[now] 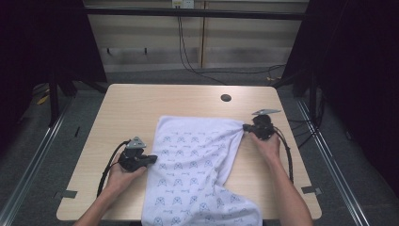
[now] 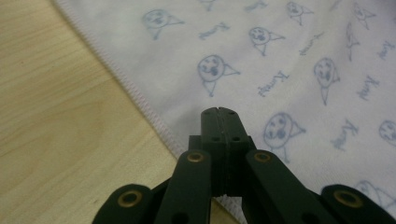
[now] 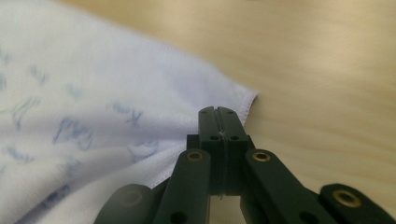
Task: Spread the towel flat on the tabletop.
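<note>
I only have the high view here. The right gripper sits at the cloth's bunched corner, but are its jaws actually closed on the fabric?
Observer: In the right gripper view, the right gripper is shut. The cloth gathers in under its jaws, and the stitched corner pokes out just past the tips.
Operator: And the left gripper?
Observer: In the left gripper view, the left gripper is also shut, with its tips over the cloth just inside the hem. No fabric shows between the tips, so I cannot tell if it holds any.
Operator: What is the print?
Observer: Small blue round-faced figures, with handwritten-looking words between them.
</note>
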{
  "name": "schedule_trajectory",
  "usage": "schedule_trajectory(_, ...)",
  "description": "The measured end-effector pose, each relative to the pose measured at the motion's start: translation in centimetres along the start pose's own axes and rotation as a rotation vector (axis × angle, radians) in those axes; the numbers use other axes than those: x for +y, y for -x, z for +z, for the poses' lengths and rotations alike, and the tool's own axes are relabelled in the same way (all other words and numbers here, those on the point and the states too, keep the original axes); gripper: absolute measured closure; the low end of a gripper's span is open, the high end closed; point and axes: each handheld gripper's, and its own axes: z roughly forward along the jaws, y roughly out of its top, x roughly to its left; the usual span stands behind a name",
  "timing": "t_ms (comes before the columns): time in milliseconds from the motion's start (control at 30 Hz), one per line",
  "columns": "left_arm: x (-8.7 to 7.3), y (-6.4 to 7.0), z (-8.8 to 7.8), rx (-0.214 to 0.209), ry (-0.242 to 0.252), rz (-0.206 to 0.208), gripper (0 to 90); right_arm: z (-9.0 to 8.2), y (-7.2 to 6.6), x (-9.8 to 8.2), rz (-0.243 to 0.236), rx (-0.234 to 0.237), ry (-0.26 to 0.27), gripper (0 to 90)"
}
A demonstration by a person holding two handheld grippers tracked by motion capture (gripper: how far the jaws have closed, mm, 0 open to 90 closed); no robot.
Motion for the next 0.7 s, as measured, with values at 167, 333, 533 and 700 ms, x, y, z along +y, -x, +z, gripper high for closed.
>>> schedule_trajectory(167,0.0,0.0,0.1,0.019,0.002,0.003,90.0,-1.5,1.8,1.1,0.026,-0.012,0.038,90.0)
schedule_trajectory(333,-0.4,0.8,-0.7,-0.034,-0.032,0.006,90.0,-0.7,0.3,0.0,-0.007,0.053,0.001,90.0)
schedule_trajectory(533,-2.9,2.9,-3.1,-0.098,-0.062,0.003,89.8,-2.2,-2.2,-2.3,-0.024,0.117,0.002,64.6)
schedule_trajectory(700,-3.0,2.3,-3.9,-0.143,0.014,-0.056,78.6,-6.3,-5.9,-5.0,-0.107,0.272,-0.034,61.7)
